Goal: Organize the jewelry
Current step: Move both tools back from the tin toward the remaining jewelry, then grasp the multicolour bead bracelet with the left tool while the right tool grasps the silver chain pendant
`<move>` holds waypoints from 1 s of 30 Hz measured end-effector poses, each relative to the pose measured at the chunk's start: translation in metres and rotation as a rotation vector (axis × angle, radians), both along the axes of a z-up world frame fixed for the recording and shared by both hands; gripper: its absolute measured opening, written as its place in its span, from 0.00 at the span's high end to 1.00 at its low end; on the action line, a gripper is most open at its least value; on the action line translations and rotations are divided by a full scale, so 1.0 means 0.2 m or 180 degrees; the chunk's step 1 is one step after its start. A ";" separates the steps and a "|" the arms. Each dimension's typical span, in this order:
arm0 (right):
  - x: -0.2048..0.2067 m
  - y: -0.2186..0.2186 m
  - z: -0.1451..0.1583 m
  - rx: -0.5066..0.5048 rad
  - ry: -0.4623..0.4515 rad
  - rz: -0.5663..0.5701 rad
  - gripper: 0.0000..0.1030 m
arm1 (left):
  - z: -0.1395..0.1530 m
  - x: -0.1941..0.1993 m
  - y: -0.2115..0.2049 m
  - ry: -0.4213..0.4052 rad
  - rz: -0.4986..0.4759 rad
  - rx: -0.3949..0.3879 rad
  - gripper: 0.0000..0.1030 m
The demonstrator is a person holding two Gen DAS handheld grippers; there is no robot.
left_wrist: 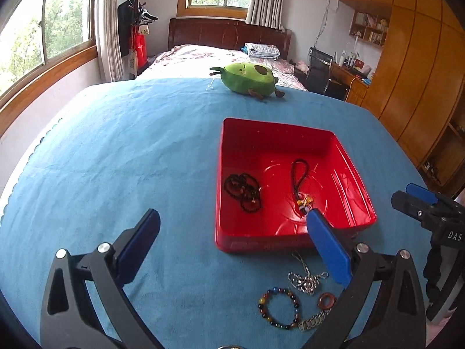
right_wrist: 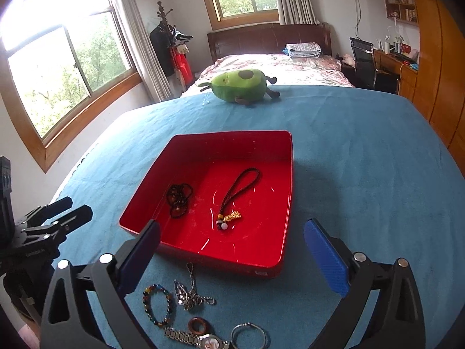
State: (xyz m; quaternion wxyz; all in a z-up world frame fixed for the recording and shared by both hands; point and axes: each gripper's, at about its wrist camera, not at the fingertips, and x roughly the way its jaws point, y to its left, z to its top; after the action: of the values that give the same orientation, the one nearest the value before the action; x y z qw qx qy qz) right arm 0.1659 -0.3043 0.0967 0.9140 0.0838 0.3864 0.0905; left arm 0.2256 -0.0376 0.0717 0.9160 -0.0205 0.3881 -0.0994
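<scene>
A red tray (left_wrist: 232,238) (right_wrist: 283,218) on the blue cloth holds a dark bead necklace (left_wrist: 244,192) (right_wrist: 178,196) and a cord charm with a gold pendant (left_wrist: 300,186) (right_wrist: 232,203). On the cloth in front of the tray lie a coloured bead bracelet (left_wrist: 279,308) (right_wrist: 158,305), a silver chain (left_wrist: 308,279) (right_wrist: 191,296), a brown ring (left_wrist: 327,301) (right_wrist: 197,325), a watch (right_wrist: 197,338) and a metal ring (right_wrist: 248,336). My left gripper (left_wrist: 232,232) is open and empty at the tray's near-left side. My right gripper (right_wrist: 232,244) is open and empty above the tray's near rim.
A green avocado plush (left_wrist: 247,77) (right_wrist: 239,85) sits at the far edge of the blue cloth (left_wrist: 116,160). Beyond it are a bed, windows, a desk with chair and wooden wardrobes. The right gripper shows at the left wrist view's right edge (left_wrist: 421,203).
</scene>
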 end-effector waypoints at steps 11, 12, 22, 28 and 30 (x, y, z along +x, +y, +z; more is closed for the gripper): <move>-0.35 -0.07 -0.24 0.0220 0.0279 0.0017 0.04 | -0.25 -0.35 0.17 0.0376 -0.0064 0.0141 0.03; -0.37 -0.08 -0.26 0.0226 0.0322 0.0011 0.04 | -0.27 -0.37 0.18 0.0417 -0.0064 0.0126 0.03; -0.35 -0.11 -0.39 0.0493 0.0626 0.0087 0.04 | -0.37 -0.39 0.08 0.0707 -0.0168 0.0065 0.03; -0.18 0.02 -0.43 0.0538 0.0765 0.0365 0.22 | -0.47 -0.25 -0.07 0.0967 -0.0183 0.0327 0.03; -0.13 0.08 -0.44 0.0528 0.0820 0.0460 0.25 | -0.52 -0.20 -0.11 0.1069 -0.0214 0.0401 0.03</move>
State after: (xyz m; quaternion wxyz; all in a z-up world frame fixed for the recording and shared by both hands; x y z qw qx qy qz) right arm 0.1408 -0.2880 0.0079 0.8380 0.1418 0.4966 0.1761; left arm 0.1857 -0.0595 -0.0320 0.8339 0.0336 0.5416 -0.1005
